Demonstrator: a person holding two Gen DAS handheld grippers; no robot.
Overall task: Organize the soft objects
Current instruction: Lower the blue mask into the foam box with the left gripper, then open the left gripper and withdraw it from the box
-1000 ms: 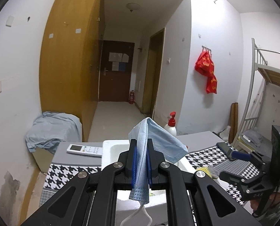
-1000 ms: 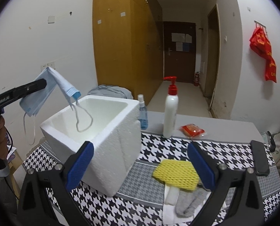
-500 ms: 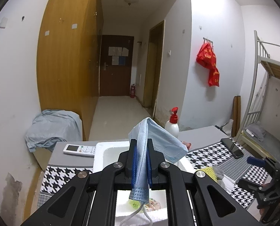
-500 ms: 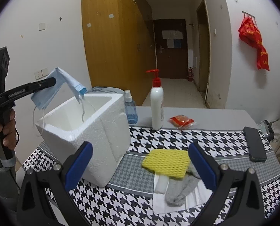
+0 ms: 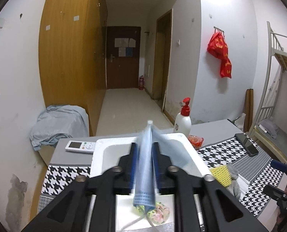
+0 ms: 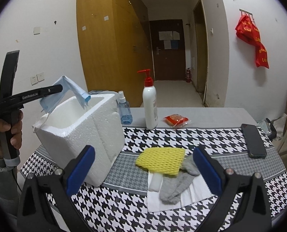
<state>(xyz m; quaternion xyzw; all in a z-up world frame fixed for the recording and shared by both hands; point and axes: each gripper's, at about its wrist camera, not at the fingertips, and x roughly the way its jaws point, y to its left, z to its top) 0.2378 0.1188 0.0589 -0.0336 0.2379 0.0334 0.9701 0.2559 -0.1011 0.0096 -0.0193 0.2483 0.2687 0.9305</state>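
Face mask (image 5: 145,166), thin and floppy, hangs in the frame's middle over the foam box (image 5: 184,147); left gripper (image 5: 144,164) fingers are opening. Right gripper (image 6: 143,166) fingers are spread wide, holding nothing.

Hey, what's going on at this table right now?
A person is tidying soft things into a white foam box. The left gripper holds a blue face mask over the open box, and its jaws are opening with the mask between them, so it looks about to drop in. The right gripper hangs open above a yellow sponge cloth, a grey sock and a white cloth lying on the houndstooth table cover.
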